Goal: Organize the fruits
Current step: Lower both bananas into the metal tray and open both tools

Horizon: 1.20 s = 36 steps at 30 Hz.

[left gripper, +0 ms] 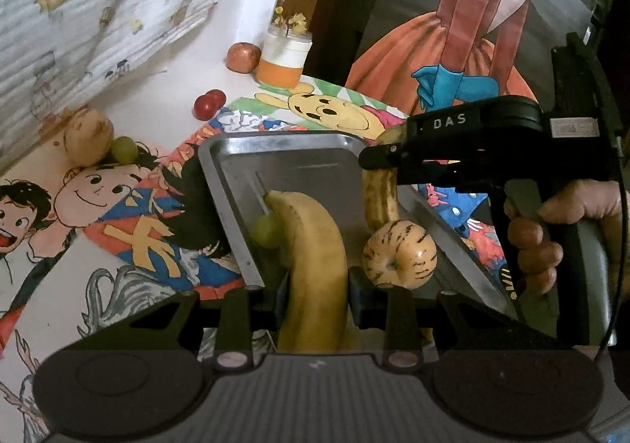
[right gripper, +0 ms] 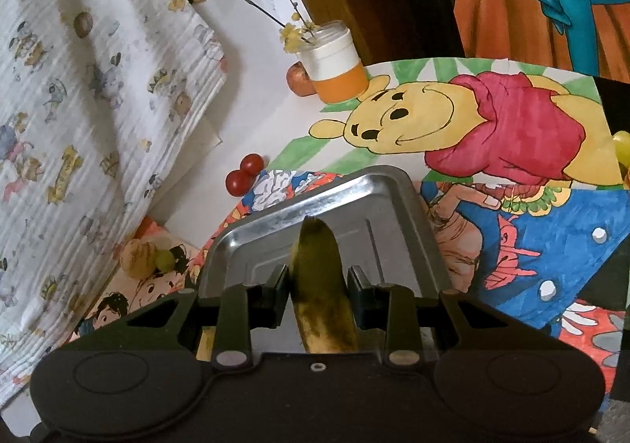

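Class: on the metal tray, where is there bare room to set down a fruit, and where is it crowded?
Free: the rectangular steel tray's far floor, between its back rim and the yellow banana's tip. Crowded: the near end, with that banana, a green grape, a striped round melon.

Surface: white table point(right gripper: 252, 116)
Covering: cartoon drawings point(right gripper: 472, 120)
Resting on it: steel tray point(right gripper: 393, 183), orange-white jar point(right gripper: 334, 65), two cherry tomatoes point(right gripper: 244, 173)

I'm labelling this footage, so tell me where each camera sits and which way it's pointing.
Left wrist: on the left claw, looking down at the metal tray; its claw holds a yellow banana; the right claw and a hand show.
Right wrist: on the right claw, facing the tray; it grips a spotted banana.
Shared: tray, red tomatoes, orange jar.
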Motion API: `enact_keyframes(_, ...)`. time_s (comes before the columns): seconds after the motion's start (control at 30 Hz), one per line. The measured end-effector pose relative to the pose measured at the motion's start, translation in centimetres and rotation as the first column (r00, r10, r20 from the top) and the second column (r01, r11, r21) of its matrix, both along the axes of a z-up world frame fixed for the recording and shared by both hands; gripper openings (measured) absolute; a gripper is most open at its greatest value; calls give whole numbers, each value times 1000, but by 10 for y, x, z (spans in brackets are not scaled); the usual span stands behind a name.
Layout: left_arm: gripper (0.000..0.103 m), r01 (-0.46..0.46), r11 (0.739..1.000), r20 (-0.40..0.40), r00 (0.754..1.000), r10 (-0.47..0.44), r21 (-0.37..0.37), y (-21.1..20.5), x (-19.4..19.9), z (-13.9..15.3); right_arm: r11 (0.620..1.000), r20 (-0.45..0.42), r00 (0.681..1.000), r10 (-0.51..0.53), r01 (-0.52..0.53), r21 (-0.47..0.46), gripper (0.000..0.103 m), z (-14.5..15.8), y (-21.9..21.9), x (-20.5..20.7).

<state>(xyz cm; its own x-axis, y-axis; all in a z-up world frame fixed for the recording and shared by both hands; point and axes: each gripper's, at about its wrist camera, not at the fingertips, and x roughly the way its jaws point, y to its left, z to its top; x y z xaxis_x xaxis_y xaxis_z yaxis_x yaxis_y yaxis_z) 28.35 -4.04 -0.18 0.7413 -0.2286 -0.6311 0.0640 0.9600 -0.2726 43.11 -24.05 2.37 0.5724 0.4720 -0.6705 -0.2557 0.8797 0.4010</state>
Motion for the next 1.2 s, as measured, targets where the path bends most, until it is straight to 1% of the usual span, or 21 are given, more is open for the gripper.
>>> enact_keyframes(0.17,35,-2,1000,-4,1000,2,7,-1,2,0,1000,-12,1000,-8,8,-12,34,-9,4,6)
enact_keyframes(0.27,35,-4,1000,-16,1000,4,-5,1,4,-2,1000,-25,1000,-4,4,-8,34,-14,6,8)
enact_keyframes(0.47,36,-5,1000,-13,1000,5,-2,0,4,-2,1000,-25,1000,6,-7,-12,36,-16,9,4)
enact_keyframes(0.53,36,-5,1000,-14,1000,5,-11,1,4,-2,1000,-20,1000,9,-9,-12,42,-14,9,1)
enact_keyframes(0.63,37,0,999,-24,1000,-1,-39,2,2,-3,1000,-6,1000,10,-11,-13,47,-8,6,-6)
enact_keyframes(0.77,39,-12,999,-9,1000,12,-36,2,-4,0,1000,19,1000,10,-10,-9,55,3,1,-18)
enact_keyframes(0.87,43,-26,999,0,1000,26,-42,4,-9,4,1000,39,999,14,-14,-8,63,12,-1,-29)
enact_keyframes(0.93,52,-39,998,10,999,40,-54,6,-15,8,1000,54,998,20,-20,-8,69,18,-2,-38)
enact_keyframes(0.97,56,-46,997,17,999,48,-59,8,-18,11,1000,62,998,23,-23,-8,70,21,-2,-43)
enact_keyframes(1.0,61,-58,996,27,998,60,-64,9,-22,13,1000,72,997,26,-25,-9,73,24,-2,-48)
enact_keyframes(1.07,66,-81,994,40,996,84,-72,13,-30,18,999,91,995,31,-31,-9,76,30,-2,-59)
enact_keyframes(1.13,75,-103,991,46,993,108,-86,17,-38,21,999,105,994,35,-34,-8,80,34,-3,-69)
enact_keyframes(1.2,81,-134,986,53,989,139,-97,23,-46,25,999,119,992,41,-40,-9,82,38,-3,-80)
